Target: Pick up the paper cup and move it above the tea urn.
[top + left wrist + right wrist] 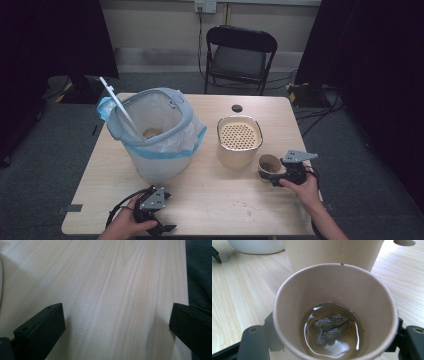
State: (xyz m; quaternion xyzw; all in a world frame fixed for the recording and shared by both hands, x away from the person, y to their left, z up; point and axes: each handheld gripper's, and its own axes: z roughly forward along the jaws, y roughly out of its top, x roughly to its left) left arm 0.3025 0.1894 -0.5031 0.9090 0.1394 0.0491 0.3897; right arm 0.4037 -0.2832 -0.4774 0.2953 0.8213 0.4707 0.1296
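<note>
Paper cup (pixel 335 312) with teabag (pixel 329 326), between right tool (pixel 286 172) jaws.

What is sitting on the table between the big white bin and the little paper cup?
Between the bin and the paper cup stands a cream container with a holed top, seen in the high view.

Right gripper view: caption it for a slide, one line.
Right gripper clasps a paper cup holding shallow liquid and a soaked tea bag.
</note>
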